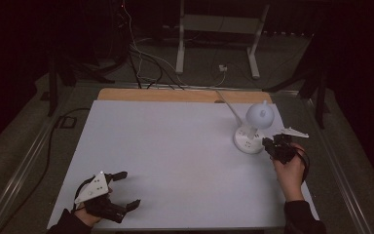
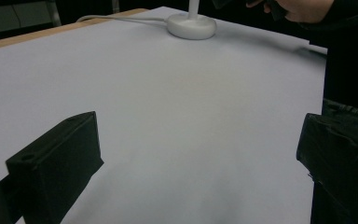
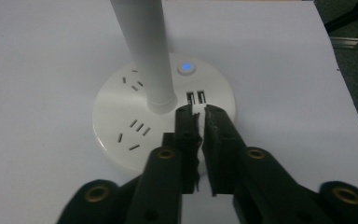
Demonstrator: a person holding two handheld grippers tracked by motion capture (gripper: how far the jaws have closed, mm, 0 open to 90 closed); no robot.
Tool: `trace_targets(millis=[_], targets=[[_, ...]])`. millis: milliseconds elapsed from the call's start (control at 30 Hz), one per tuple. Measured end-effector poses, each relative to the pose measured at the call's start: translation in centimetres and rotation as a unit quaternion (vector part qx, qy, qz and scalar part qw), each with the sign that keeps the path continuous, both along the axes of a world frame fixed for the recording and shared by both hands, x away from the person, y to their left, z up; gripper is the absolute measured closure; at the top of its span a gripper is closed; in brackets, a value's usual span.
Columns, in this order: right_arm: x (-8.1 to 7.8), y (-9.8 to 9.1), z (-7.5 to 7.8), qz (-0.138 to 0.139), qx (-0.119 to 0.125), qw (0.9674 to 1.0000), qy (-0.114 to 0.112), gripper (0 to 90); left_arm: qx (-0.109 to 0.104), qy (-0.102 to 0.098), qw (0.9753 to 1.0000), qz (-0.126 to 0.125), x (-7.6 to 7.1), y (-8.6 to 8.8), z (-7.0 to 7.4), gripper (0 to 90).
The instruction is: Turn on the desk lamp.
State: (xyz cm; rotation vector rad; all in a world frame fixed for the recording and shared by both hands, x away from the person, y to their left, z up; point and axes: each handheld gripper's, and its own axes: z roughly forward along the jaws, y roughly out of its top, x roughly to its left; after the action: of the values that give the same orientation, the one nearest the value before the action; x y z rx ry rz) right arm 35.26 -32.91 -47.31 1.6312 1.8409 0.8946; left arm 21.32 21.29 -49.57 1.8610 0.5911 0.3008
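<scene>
White tabletop (image 1: 175, 146): I'm holding my right claw (image 3: 200, 114) pressed together over the round white plastic lamp base (image 3: 121, 116), blue-lit button (image 3: 185, 68) just ahead, probably needing pressing next.

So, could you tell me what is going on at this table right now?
A person holds a claw in each hand at a white table. The right claw, jaws shut with nothing visibly held, hovers over the round base of a white desk lamp, just short of its USB ports; the blue button is lit. The left claw rests open near the table's front-left corner, away from the lamp.
</scene>
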Motion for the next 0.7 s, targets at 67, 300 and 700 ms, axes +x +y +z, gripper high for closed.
trace_targets(millis=[67,300,700], targets=[[0.1,0.1,-0.1,0.001,-0.005,1.0000,0.004,88.7,-0.001,-0.001,1.0000,0.000,0.0,0.0,0.0,0.4],[0.5,0.5,-0.6,-0.002,-0.009,0.9999,0.010,89.5,-0.003,0.001,1.0000,0.000,0.1,0.0,0.0,0.4],[1.3,1.2,-1.5,-0.007,-0.028,0.9996,0.008,89.6,-0.001,0.001,1.0000,0.000,0.0,0.0,0.0,0.4]])
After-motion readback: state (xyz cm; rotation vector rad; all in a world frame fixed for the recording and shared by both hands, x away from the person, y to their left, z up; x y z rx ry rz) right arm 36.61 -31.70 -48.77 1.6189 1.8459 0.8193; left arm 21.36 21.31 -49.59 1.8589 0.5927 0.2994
